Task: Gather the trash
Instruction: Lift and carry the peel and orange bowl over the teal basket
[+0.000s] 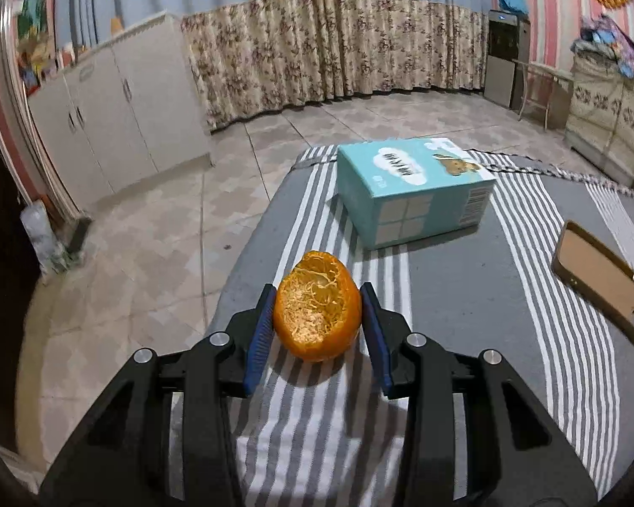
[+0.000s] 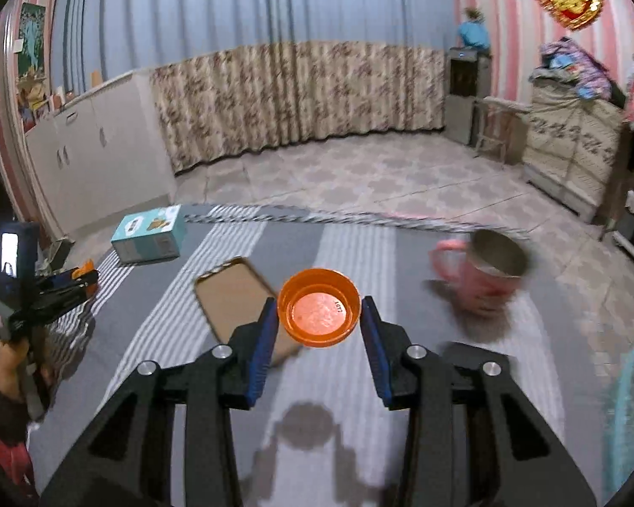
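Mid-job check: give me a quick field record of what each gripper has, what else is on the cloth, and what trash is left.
left gripper: shut on orange peel, low over the striped cloth
right gripper: shut on orange cap, lifted, its shadow on the cloth below
also on cloth: teal box, brown phone case, pink mug (blurred)
bin: possibly the teal basket at right edge; unclear
loose trash left: none clearly seen
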Demonstrator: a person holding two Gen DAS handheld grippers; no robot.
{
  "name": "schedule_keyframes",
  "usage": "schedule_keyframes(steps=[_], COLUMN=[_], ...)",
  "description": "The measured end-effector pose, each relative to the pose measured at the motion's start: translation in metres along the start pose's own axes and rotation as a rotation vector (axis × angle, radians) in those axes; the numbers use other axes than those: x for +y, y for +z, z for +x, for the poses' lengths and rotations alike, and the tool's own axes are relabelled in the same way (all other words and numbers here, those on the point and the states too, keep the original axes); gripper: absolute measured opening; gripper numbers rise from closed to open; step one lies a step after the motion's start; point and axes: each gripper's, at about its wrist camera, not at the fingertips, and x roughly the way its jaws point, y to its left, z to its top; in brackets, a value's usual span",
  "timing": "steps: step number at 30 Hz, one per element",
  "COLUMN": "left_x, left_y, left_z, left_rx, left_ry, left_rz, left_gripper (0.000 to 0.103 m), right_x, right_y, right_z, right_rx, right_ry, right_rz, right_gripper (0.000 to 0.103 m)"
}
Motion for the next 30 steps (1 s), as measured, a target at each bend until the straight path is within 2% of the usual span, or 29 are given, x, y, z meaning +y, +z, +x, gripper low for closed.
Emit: schedule_keyframes(steps=[3, 8, 12, 16, 23, 30], left_x=[-0.016, -0.058, -0.101, -0.167, -0.274, -0.368], left_y=[0.005, 0.012, 0.011, 0.003, -0.025, -0.053], left_z=[-0.019, -0.075, -0.12, -0.171, -0.231, -0.263], left_rx=[-0.017, -0.117, -0.163, -0.233, -0.282, -0.264], left_ry=[-0.019, -0.069, -0.167, -0.245, -0.414, -0.571], left_rz=[0.023, 0.068, 0.085, 0.159, 0.281, 0.349], left_gripper=[0.039, 0.039, 0.038, 0.038, 0.038, 0.038], right_x=[-0.03, -0.08, -0.121, -0.161, -0.226, -0.275], right_y=[-0.002, -0.021, -0.044, -0.065, -0.092, -0.114], right_z=[-0.033, -0.078, -0.104, -0.126, -0.164, -0.187], right_rx=[-0.041, -0.08, -0.077, -0.073, -0.083, -0.084], right_ry=[-0.047, -0.137, -0.194, -0.231, -0.321, -0.39], right_rz=[-0.002, 0.034, 0.069, 0.125, 0.203, 0.286], right_gripper=[0.04, 0.04, 0.04, 0.04, 0.04, 0.04])
